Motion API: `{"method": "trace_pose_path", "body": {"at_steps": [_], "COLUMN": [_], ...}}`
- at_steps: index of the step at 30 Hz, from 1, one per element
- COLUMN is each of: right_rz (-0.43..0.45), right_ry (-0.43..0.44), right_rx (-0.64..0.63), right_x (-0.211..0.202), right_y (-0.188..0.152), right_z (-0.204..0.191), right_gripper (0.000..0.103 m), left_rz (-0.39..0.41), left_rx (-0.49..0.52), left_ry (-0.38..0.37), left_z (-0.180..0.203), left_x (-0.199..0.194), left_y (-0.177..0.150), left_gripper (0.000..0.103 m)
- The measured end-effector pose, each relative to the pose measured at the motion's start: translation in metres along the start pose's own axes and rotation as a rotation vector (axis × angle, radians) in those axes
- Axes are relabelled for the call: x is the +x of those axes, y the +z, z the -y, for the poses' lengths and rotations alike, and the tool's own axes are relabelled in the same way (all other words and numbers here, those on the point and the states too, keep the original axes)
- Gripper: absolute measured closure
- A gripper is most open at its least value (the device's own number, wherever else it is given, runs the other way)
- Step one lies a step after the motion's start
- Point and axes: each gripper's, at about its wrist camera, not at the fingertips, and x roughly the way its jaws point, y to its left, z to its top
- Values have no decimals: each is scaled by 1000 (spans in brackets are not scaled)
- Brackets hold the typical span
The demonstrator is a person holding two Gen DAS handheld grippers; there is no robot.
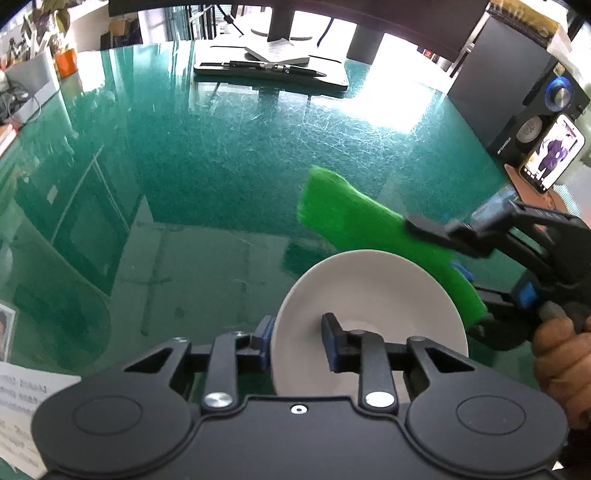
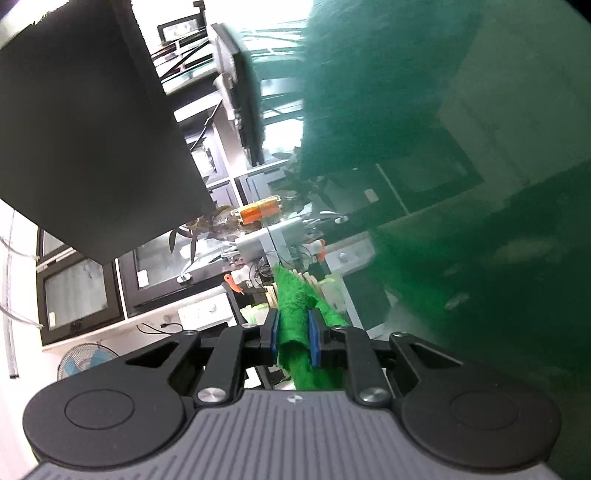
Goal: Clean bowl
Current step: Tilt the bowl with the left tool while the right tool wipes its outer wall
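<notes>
A glossy green table (image 1: 221,155) with fine scratches carries everything. At its far edge lies a flat dark tray (image 1: 269,74) with a pen (image 1: 273,67) across it, a monitor foot (image 1: 277,33) behind. On the right stand a black speaker (image 1: 517,92) and a propped phone (image 1: 552,155). A printed sheet (image 1: 22,410) lies at the near left corner, an orange pot (image 1: 66,61) far left.

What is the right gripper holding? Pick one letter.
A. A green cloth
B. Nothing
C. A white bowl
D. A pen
A: in the right wrist view the green cloth sits pinched between the blue pads of the right gripper; the white bowl is clamped by the left gripper instead.
</notes>
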Motion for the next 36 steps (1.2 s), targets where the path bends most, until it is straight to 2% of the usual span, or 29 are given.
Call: {"method": "trace_pose_path", "body": {"at_steps": [4,10,17,20,28,36], "right_rz": [9,0,37,38,14,45], "right_ry": [10,-4,13,3,13,4], "right_rx": [-16,22,46,20,21,30], "right_x": [-21,-55,-25,-14,-52,-19], "right_y": [-6,-24,-6,-5,-23,-4], "right_z": [-2,10,11,7,9,12], "right_gripper": [86,86,86,86,86,86], "left_rz": [5,11,7,5,5,-2], "left_rx": [-44,-34,-15,-12,-2,28], "left_ry": [-23,-27,-4,0,-4,12], "left_z": [-5,-2,3,5,5,9], "left_x": [-1,2,1,1,1,2], "left_y": [-3,-1,-2,-1,-1,1], "left_gripper": [79,79,78,77,76,75]}}
